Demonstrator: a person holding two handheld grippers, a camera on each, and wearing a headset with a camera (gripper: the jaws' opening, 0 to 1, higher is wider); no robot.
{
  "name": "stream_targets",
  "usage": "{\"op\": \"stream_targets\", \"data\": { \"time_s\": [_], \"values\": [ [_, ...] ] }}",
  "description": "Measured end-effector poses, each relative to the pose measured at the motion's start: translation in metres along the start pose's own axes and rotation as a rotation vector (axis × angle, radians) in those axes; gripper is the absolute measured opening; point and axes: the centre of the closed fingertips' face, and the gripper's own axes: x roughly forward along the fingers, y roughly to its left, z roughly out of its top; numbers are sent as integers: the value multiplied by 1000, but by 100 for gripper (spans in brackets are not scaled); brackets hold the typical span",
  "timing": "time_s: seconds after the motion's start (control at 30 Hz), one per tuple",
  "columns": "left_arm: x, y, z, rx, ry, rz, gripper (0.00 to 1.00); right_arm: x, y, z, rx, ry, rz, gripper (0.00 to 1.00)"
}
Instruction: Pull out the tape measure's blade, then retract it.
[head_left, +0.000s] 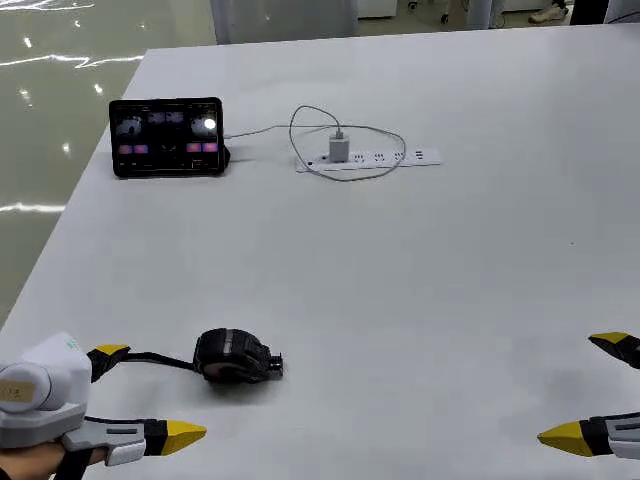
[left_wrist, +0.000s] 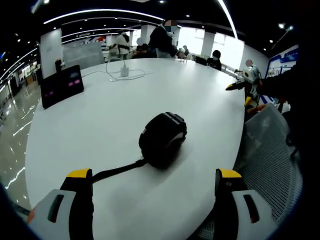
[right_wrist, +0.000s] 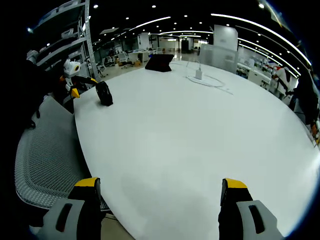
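Note:
A black tape measure (head_left: 237, 356) lies on the white table near its front left, with a black strap running left from it. In the left gripper view the tape measure (left_wrist: 162, 137) sits just ahead of the yellow-tipped jaws. My left gripper (head_left: 155, 392) is open, and the strap passes by its far fingertip. My right gripper (head_left: 590, 390) stands open at the front right over bare table, far from the tape measure (right_wrist: 104, 93). The blade is inside the case.
A dark tablet (head_left: 166, 137) stands at the back left. A white power strip (head_left: 370, 159) with a charger and looped cable lies at the back middle. A mesh chair (right_wrist: 45, 165) sits by the table's edge. People stand beyond the far end.

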Motion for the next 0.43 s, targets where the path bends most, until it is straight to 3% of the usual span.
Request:
{"op": "stream_targets", "data": {
  "time_s": [0.43],
  "values": [
    [-2, 1, -2, -9, 11, -1, 99, -2, 0, 2, 0, -7, -4, 99]
  ]
}}
